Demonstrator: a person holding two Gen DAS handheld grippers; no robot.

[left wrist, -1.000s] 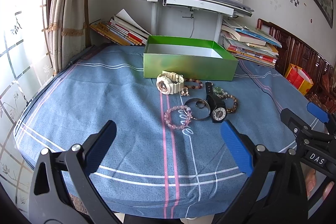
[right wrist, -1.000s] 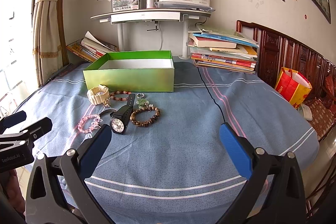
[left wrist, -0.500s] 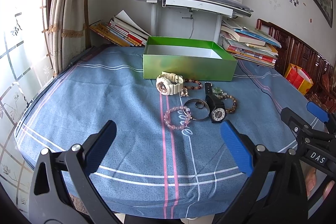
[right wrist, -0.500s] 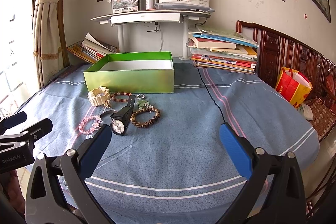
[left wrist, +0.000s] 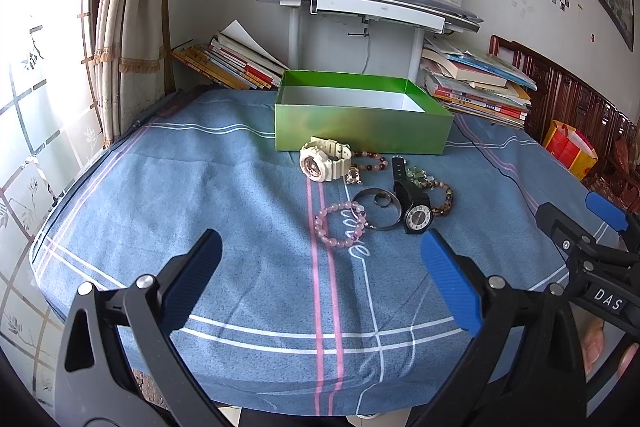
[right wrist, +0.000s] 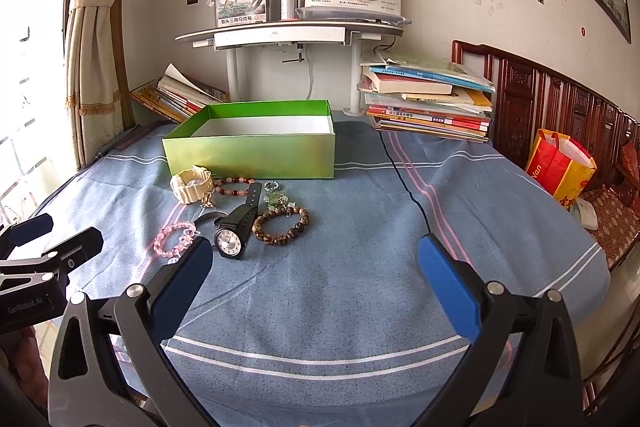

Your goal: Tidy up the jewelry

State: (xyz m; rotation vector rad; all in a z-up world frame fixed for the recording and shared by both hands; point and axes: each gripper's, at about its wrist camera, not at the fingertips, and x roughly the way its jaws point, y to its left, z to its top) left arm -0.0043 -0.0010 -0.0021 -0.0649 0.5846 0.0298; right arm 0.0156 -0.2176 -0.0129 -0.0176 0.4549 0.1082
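An open green box point(left wrist: 362, 123) point(right wrist: 252, 151) stands on the blue cloth; I see nothing in it. In front of it lie a cream watch point(left wrist: 324, 163) point(right wrist: 191, 183), a black watch point(left wrist: 414, 207) point(right wrist: 236, 227), a pink bead bracelet point(left wrist: 340, 225) point(right wrist: 174, 239), a brown bead bracelet point(right wrist: 280, 225) point(left wrist: 442, 197), a red bead bracelet point(right wrist: 234, 186), a metal bangle point(left wrist: 378, 213) and small green charms point(right wrist: 276, 199). My left gripper point(left wrist: 320, 271) is open, nearer to me than the jewelry. My right gripper point(right wrist: 316, 271) is open too, right of the pile, holding nothing.
Book stacks point(right wrist: 428, 107) point(left wrist: 236, 67) flank a white shelf stand point(left wrist: 360, 7) behind the box. A black cable point(right wrist: 404, 183) crosses the cloth. A red and yellow bag point(right wrist: 560, 167) sits by the wooden bed rail. A curtain point(left wrist: 128, 43) hangs at the left.
Both grippers have edged slightly forward toward the jewelry; the items appear a little lower in view. Nothing was picked up.
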